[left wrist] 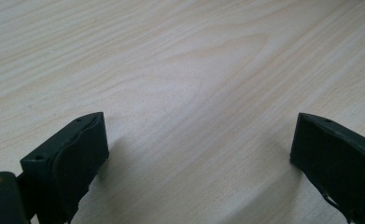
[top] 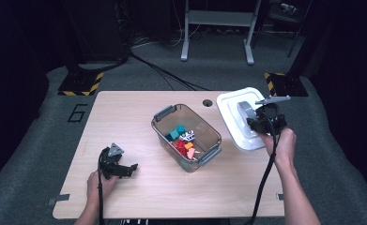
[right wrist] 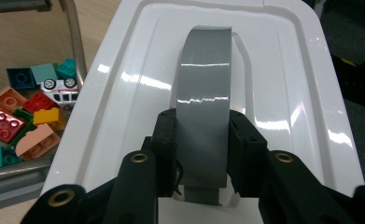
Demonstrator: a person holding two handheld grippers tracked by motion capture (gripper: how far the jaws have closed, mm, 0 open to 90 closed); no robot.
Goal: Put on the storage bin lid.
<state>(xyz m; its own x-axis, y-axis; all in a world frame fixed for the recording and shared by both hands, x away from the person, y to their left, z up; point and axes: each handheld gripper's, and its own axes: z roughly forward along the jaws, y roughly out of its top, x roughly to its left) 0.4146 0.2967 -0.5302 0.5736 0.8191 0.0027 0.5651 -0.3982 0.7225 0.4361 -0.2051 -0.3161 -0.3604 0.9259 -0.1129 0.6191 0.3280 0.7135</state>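
R gripper (right wrist: 201,140) clamped on grey handle (right wrist: 203,93) of white lid (right wrist: 292,93), lid just right of open toy bin (top: 172,123). Keep lid level, centre over bin. L gripper (left wrist: 199,154) jaws wide, nothing between; steady bin w/ it.

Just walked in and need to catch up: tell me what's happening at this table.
A person works with two handheld grippers. The right gripper is shut on the grey handle of a white bin lid, held beside the clear plastic bin of toy bricks. The left gripper rests open on the wooden table, holding nothing.
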